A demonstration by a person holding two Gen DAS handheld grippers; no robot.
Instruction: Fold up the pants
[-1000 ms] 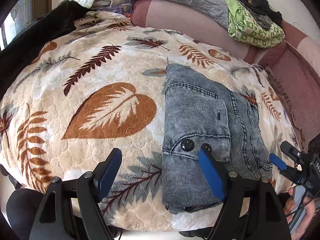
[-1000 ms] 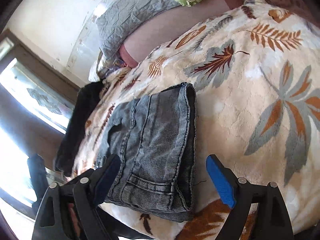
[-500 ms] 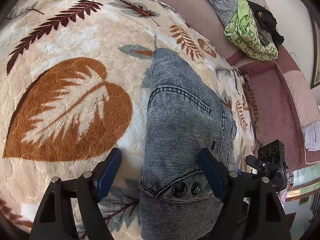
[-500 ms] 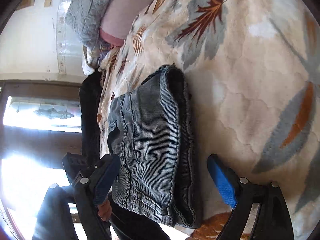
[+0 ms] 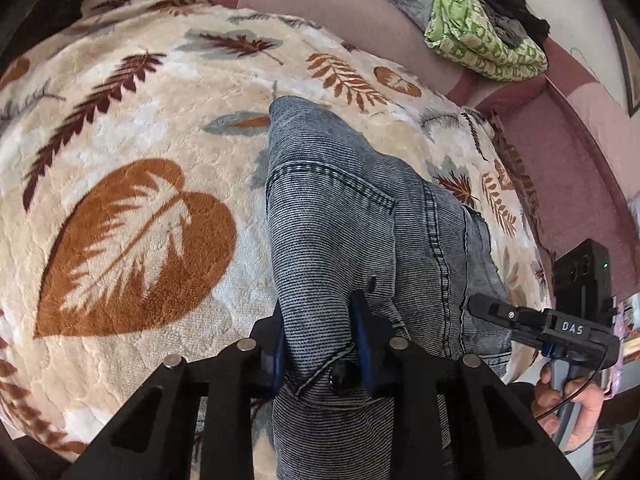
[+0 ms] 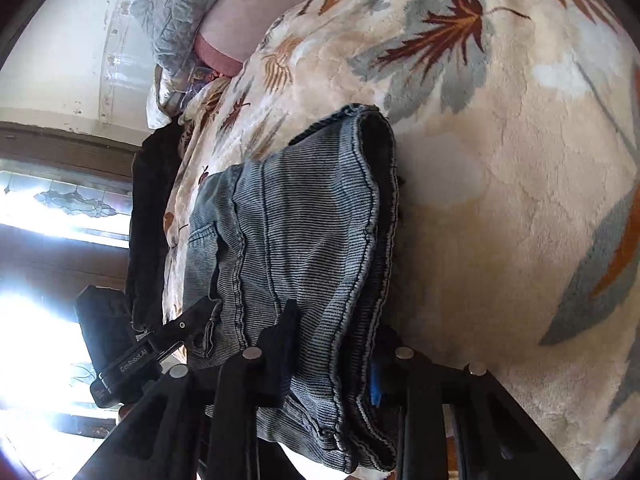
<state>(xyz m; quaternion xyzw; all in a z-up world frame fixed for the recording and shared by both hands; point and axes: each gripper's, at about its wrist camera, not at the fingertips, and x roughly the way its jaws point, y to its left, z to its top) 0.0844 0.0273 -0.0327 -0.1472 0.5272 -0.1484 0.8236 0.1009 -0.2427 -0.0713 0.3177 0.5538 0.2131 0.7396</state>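
Note:
The folded grey-blue denim pants (image 5: 344, 232) lie on a cream leaf-print blanket (image 5: 132, 128). My left gripper (image 5: 320, 344) is shut on the pants' near left edge, by the waistband buttons, and the cloth bunches up between its blue pads. My right gripper (image 6: 332, 356) is shut on the near right edge, on the stacked hem layers (image 6: 372, 240). The right gripper also shows at the right of the left wrist view (image 5: 532, 324), and the left one at the lower left of the right wrist view (image 6: 160, 344).
A mauve sofa back (image 5: 360, 12) runs behind the blanket. On it lie a grey quilted cushion (image 6: 176, 12) and a green patterned cloth with dark clothes (image 5: 480, 28). A black garment (image 6: 148, 200) lies at the blanket's far left, by a bright window (image 6: 48, 208).
Both grippers moved in over the near end of the pants and closed on the cloth; a second ago both stood open.

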